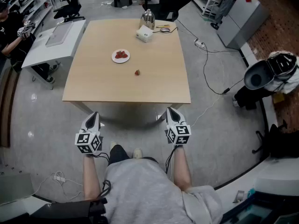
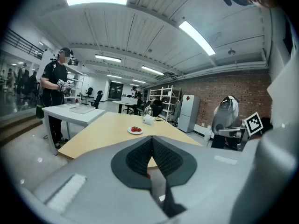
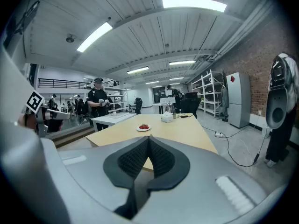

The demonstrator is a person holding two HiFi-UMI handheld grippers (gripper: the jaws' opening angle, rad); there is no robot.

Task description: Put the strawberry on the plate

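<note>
A single red strawberry lies on the wooden table, a little right of its middle. Farther back and to the left stands a small white plate with red strawberries on it; it also shows as the plate and the plate in the two gripper views. Both grippers hang over the floor, short of the table's near edge. My left gripper is shut and holds nothing, its pads meeting at the tips. My right gripper is shut and holds nothing too.
A metal kettle and a white box stand at the table's far edge. A white desk adjoins the left side, with a person beside it. Cables run over the floor on the right, near a black machine.
</note>
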